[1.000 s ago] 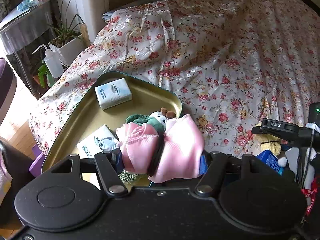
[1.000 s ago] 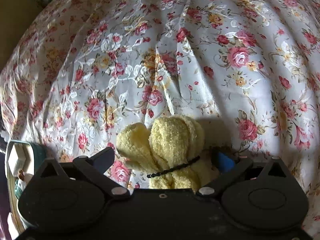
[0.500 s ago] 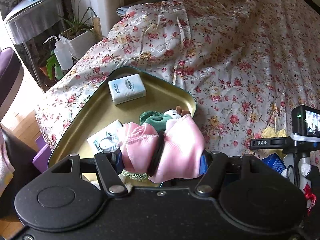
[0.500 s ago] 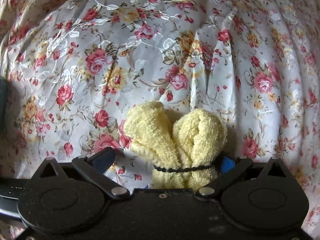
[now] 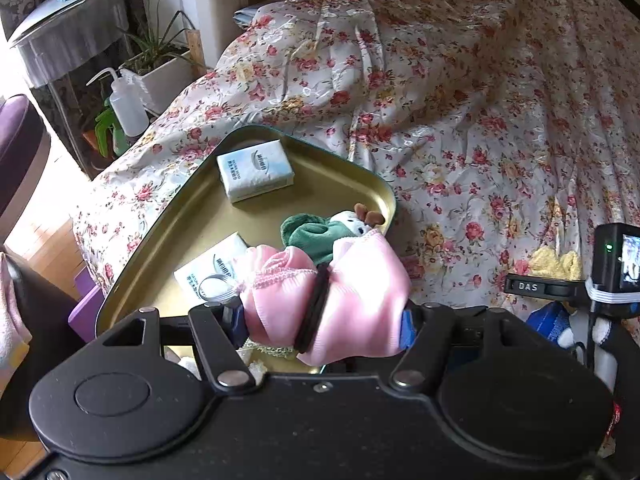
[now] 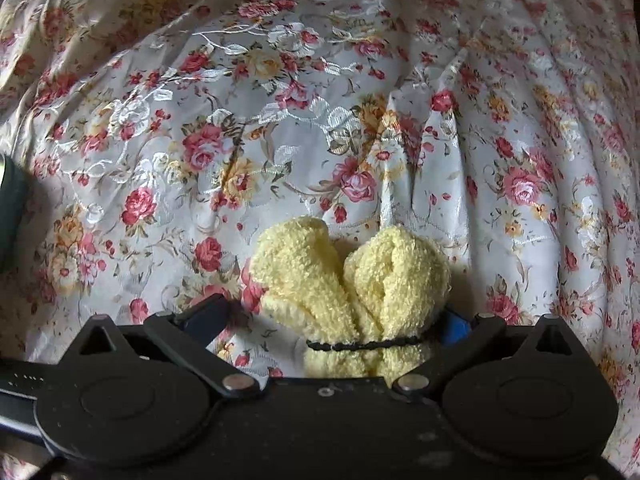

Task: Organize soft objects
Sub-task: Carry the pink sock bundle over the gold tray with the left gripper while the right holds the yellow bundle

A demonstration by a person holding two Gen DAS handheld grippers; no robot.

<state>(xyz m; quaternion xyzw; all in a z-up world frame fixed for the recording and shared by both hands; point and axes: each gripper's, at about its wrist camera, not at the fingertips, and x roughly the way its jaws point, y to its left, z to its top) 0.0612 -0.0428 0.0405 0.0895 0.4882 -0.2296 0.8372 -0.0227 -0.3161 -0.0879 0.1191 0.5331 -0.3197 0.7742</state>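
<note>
My left gripper [image 5: 322, 320] is shut on a pink cloth bundle [image 5: 352, 280] tied with a black band, held over the near end of a gold triangular tin [image 5: 192, 208]. In the tin lie two tissue packs [image 5: 256, 176] [image 5: 212, 268] and a green plush toy [image 5: 316, 232]. My right gripper [image 6: 332, 320] is open around a yellow towel bundle [image 6: 352, 272] that lies on the floral bedspread [image 6: 320, 100]. The right pad [image 6: 456, 328] touches the bundle, while the left finger [image 6: 208, 312] stands apart from it. The yellow bundle [image 5: 556, 264] also shows in the left wrist view.
The bed's edge drops off left of the tin. Past it stand a squeeze bottle [image 5: 128, 108], potted plants [image 5: 160, 64], a glass side table [image 5: 68, 40] and a purple seat [image 5: 20, 148]. The right gripper's camera [image 5: 616, 260] is at the right edge.
The right gripper rolled around the yellow bundle, whose band now runs level across its view. Its camera came into the left wrist view. The left gripper kept its hold and barely shifted.
</note>
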